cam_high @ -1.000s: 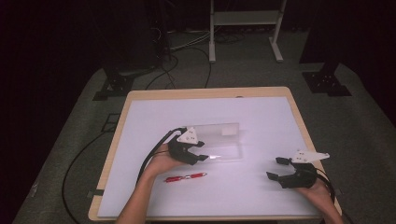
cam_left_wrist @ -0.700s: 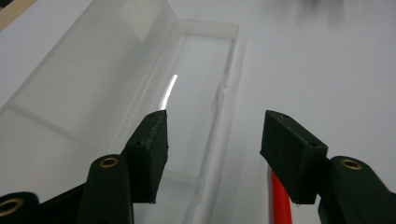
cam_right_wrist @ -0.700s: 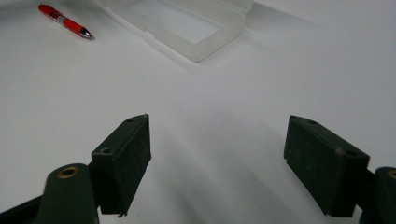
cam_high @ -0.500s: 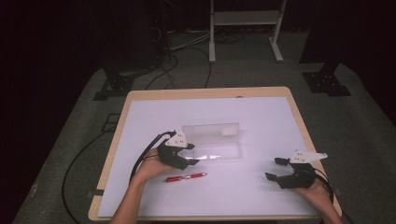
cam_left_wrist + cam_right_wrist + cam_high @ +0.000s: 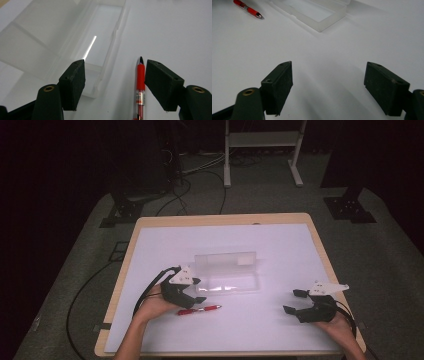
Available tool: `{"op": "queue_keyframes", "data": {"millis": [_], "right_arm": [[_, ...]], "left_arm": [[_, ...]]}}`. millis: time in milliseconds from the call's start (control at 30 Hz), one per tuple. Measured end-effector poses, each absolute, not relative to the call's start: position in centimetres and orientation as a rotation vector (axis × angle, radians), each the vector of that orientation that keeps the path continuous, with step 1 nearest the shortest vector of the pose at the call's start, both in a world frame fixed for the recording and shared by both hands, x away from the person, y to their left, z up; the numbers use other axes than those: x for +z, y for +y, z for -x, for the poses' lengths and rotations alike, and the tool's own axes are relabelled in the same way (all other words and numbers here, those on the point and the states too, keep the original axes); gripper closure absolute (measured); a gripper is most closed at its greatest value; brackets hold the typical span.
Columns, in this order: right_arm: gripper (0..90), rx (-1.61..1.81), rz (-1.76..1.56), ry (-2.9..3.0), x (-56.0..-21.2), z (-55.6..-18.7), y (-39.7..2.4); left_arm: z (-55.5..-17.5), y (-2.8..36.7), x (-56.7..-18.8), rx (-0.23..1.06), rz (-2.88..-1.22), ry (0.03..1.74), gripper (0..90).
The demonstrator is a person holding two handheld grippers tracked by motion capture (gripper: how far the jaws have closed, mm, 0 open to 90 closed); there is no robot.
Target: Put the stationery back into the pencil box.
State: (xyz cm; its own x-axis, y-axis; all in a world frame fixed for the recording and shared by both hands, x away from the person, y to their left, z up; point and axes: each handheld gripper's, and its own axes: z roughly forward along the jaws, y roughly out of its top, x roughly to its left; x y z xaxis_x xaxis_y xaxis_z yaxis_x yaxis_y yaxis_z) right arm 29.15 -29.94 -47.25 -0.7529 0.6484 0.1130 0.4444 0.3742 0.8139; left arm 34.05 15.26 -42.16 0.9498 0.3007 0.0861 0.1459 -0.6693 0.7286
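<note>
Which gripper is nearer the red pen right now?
Left. The left gripper hangs right over the red pen, open jaws straddling its tip end. The right gripper sits open, far off toward the table's right edge.

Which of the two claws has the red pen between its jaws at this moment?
The left claw: its open black jaws stand on either side of the red plastic pen, beside the clear plastic case. The right claw is open over bare white tabletop.
</note>
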Motion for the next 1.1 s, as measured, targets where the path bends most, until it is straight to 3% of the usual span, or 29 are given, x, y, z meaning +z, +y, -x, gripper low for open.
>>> {"op": "queue_keyframes", "data": {"millis": [567, 1100], "right_arm": [[22.4, 1.312, -0.965, 2.425, -47.4, -29.1, -29.7], [22.4, 1.319, -0.964, 2.422, -47.3, -29.1, -29.8]], "left_arm": [[-32.6, 16.0, -43.6, 0.230, -2.348, 0.318, 33.9], [-32.3, 15.8, -45.1, 0.182, -2.381, 0.300, 47.4]]}}
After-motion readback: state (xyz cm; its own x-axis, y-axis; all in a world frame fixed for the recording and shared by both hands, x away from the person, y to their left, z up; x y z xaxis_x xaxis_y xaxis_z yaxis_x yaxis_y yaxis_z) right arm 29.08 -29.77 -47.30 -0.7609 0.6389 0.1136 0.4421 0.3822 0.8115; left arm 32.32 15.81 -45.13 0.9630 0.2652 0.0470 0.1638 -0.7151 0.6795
